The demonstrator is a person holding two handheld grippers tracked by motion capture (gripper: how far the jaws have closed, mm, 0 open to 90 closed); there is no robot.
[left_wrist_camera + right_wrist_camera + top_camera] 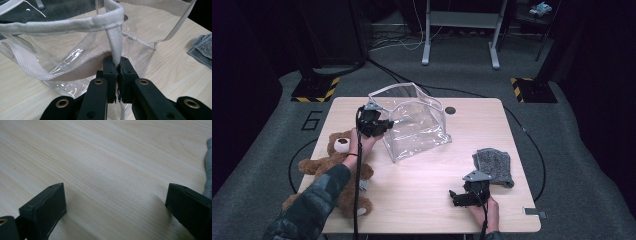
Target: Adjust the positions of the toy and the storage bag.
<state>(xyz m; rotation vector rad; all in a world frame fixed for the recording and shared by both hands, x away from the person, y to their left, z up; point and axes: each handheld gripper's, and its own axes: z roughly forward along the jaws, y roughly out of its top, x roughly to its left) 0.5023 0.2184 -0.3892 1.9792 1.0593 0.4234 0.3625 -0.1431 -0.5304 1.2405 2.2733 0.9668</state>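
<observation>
A clear plastic bag (417, 125) with white fabric trim stands open in the middle of the wooden table (427, 200). My left gripper (384, 124) is shut on the bag's white corner seam strip (115, 47), near its left rim. In the left gripper view the jaws pinch that strip between them, with the clear bag (75, 52) spread behind. My right gripper (457, 197) rests open near the front right of the table, with bare wood between its jaws (115, 205). A folded grey cloth (494, 165) lies just behind it.
A brown teddy bear (329, 165) lies at the table's left edge under my left forearm. The grey cloth (208, 170) edges the right gripper view. A small dark hole (450, 110) marks the table's far side. Cables and a white stand (460, 30) sit on the floor beyond.
</observation>
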